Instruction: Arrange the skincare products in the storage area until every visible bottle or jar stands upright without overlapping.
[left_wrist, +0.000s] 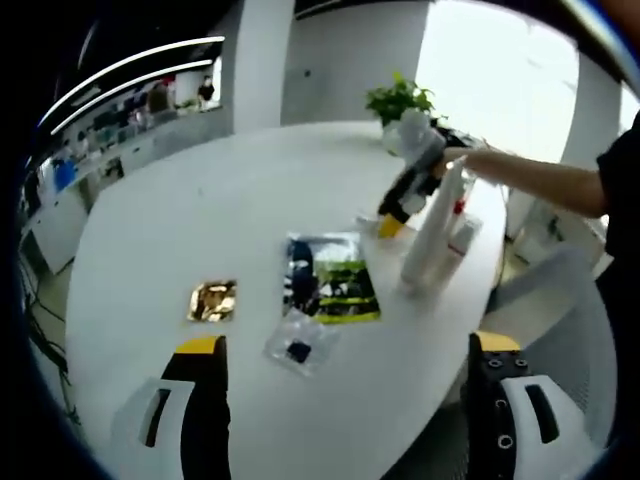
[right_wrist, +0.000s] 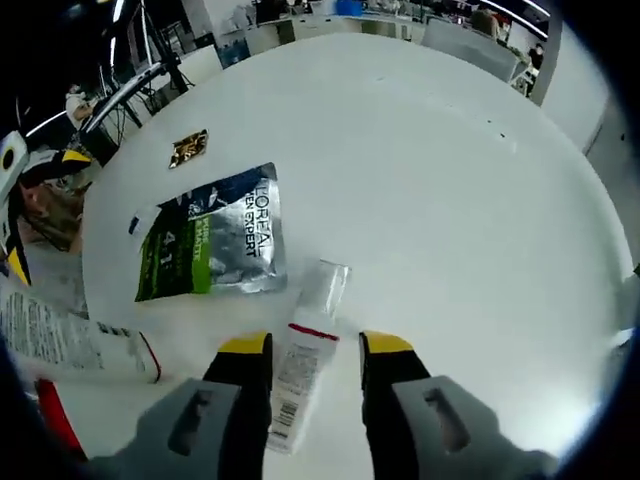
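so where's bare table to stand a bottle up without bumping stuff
The widest bare stretch of the round white table lies past the silver and green sachet and the small gold packet, toward the far edge. It is crowded near the right gripper, where the clear-capped white tube lies between its jaws beside the tall white tube.

2 close views over shared table (left_wrist: 200, 200)

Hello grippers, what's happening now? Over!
Right gripper open around lying clear-capped white tube. Left gripper open, idle. Silver-green sachet beside tube.
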